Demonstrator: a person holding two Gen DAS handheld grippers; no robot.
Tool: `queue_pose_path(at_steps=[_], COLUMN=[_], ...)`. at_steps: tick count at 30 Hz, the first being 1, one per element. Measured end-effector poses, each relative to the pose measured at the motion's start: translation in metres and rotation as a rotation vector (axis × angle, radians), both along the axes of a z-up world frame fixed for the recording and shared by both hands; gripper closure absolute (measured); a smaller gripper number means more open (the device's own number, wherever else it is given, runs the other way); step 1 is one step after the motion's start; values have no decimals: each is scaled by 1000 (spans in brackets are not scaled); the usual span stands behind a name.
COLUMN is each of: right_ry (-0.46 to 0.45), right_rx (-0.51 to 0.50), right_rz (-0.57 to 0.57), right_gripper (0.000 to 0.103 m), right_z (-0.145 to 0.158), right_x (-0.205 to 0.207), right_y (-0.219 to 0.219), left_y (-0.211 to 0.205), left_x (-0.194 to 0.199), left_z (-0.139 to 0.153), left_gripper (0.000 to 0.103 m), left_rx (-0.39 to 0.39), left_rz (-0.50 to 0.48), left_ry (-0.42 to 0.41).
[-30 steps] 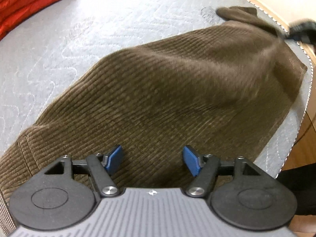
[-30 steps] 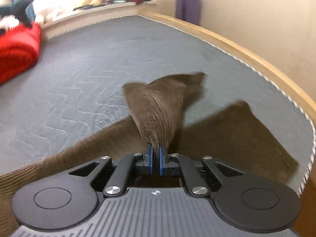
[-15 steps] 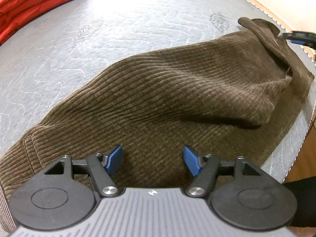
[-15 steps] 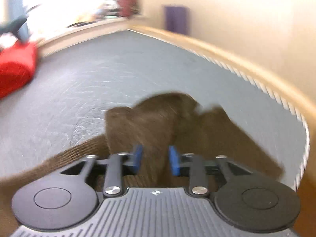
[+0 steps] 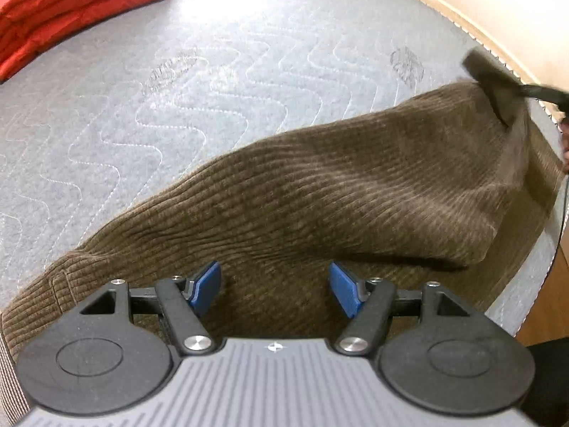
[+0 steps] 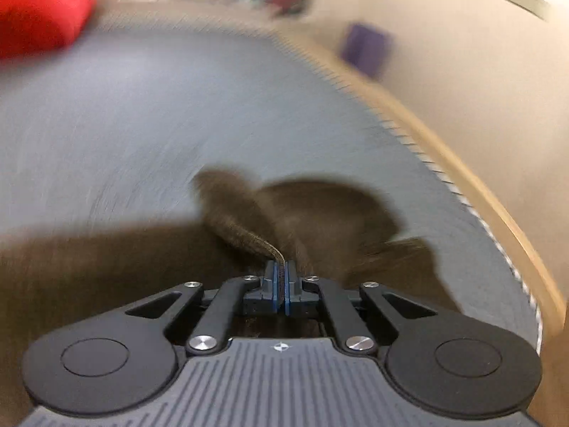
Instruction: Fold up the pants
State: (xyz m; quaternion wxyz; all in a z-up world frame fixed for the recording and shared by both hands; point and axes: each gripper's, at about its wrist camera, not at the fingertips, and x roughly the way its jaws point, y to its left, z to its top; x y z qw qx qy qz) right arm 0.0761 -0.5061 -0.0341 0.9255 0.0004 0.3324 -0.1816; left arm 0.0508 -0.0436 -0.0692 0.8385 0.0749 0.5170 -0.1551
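**Pants: hem end pinched on the right, waist end unheld**

Pants (image 5: pixel 320 192), brown corduroy, lie in the left wrist view stretched across the grey quilted mattress (image 5: pixel 199 82), running from the near left corner to the far right edge of the bed. The left hand-held gripper (image 5: pixel 273 286) hovers over the near part of the cloth with its blue pads spread wide, holding nothing. At the far right the leg end rises off the bed, with one layer draped over another below it. A red folded blanket (image 5: pixel 71 3) sits at the far left, well apart from the pants.

In the right wrist view, much blurred, the right hand-held gripper (image 6: pixel 281 277) has its pads pressed together on a thin edge of the pants (image 6: pixel 249 220), which curls up from the pinch. More brown cloth lies below and to the right, near the wooden bed frame (image 6: pixel 498 195).

Judging by this, the step in hand is carrying the leg end toward the waist for a fold. The next move calls for the right to bring its edge over evenly, while the left closes on or pins the near cloth so it does not drag.
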Motion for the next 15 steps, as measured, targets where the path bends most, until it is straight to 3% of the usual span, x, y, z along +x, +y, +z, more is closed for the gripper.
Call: queue_pose_path(at_steps=[3,5,8,11,14,15], right_ry=[-124,-93,-19,-78,-106,-104], right_rx=[218,381,549,700,777,793], right_rz=[-252,-368,-472,-534,-570,-590], right_gripper=[101,101,97,93,65,65], right_z=[21,6,-23,-41,-52,-61], right_x=[-48,-75,-103,-114,-119,-117], right_y=[-71,-99,-122,-148,-169,-173], left_y=[-3,-3,-1,1,6,9], left_x=[-9,-13,-19,-23,-26,-30], left_z=[4,4,4,3,-1,-2], left_gripper=[30,30,30,30,30,30], left_rx=[2,5,11,9,-12,-10], left_rz=[-24,-33,-44,-63,-110,-122], left_ry=[-13,-14,-10,-3,31,34])
